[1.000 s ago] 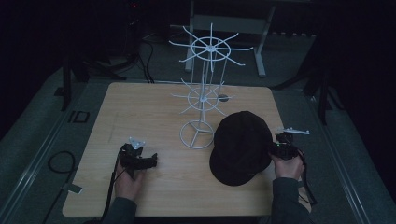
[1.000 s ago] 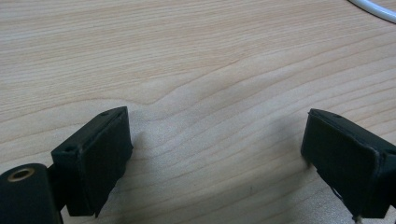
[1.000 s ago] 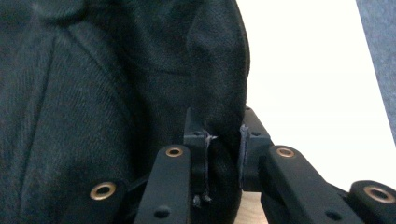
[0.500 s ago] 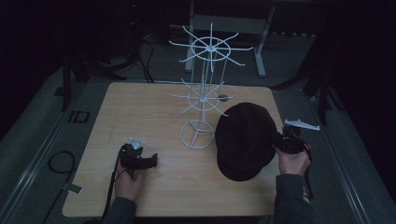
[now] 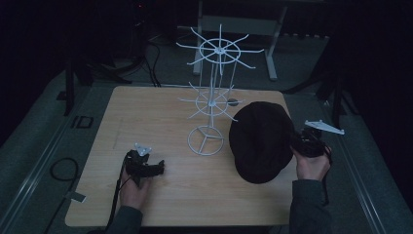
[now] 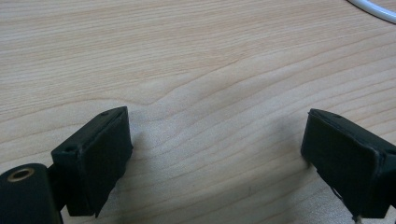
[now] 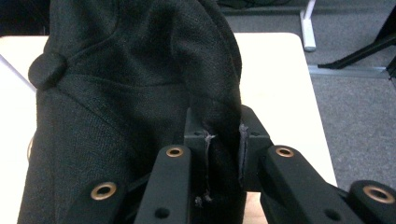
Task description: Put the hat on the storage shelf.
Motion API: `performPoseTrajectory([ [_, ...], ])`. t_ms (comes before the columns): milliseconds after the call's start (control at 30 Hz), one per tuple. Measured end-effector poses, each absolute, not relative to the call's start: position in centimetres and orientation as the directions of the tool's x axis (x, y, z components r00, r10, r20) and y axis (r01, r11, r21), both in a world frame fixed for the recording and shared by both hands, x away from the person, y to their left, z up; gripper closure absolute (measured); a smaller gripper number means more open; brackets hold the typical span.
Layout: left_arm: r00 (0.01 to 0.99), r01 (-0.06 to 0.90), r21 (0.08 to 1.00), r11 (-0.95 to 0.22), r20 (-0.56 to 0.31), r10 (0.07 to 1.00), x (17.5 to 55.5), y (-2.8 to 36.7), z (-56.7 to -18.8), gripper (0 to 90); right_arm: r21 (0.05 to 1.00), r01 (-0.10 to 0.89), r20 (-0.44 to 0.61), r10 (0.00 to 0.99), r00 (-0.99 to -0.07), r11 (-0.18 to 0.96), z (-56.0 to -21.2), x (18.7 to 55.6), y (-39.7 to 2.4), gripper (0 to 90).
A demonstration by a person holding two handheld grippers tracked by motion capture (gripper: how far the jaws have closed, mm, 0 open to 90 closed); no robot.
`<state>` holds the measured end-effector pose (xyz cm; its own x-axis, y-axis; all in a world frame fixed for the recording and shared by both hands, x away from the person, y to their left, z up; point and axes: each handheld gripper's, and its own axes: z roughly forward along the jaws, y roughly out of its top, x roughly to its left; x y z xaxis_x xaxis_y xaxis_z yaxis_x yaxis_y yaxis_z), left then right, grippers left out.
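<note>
Near the front left corner of the table (image 5: pixel 146 107), the left gripper (image 5: pixel 155 169) rests on the wood, its jaws spread wide with nothing between them. At the right edge, the right gripper (image 5: pixel 296 142) pinches a fold of the black cap (image 5: pixel 260 139), jaws clamped on the fabric. Farther back, mid-table, stands a white wire rack (image 5: pixel 213 97), just left of the cap.

L gripper (image 6: pixel 217 154) jaws wide apart, nothing btwn them, low over bare wood table (image 6: pixel 196 70). White curved wire (image 6: pixel 373 9) at far right corner.
</note>
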<state>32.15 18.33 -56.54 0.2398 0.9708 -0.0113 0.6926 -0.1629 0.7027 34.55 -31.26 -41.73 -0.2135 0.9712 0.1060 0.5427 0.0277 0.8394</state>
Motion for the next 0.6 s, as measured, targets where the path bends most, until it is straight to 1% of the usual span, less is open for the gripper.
performPoseTrajectory([
  [600, 0.241, 0.694, 0.701, -0.164, -0.011, 0.97, 32.1, 18.3, -56.5, 9.1, 0.878, 0.478, 0.08, 0.974, -0.212, 0.032, -39.2, 33.9, -32.0, 77.8],
])
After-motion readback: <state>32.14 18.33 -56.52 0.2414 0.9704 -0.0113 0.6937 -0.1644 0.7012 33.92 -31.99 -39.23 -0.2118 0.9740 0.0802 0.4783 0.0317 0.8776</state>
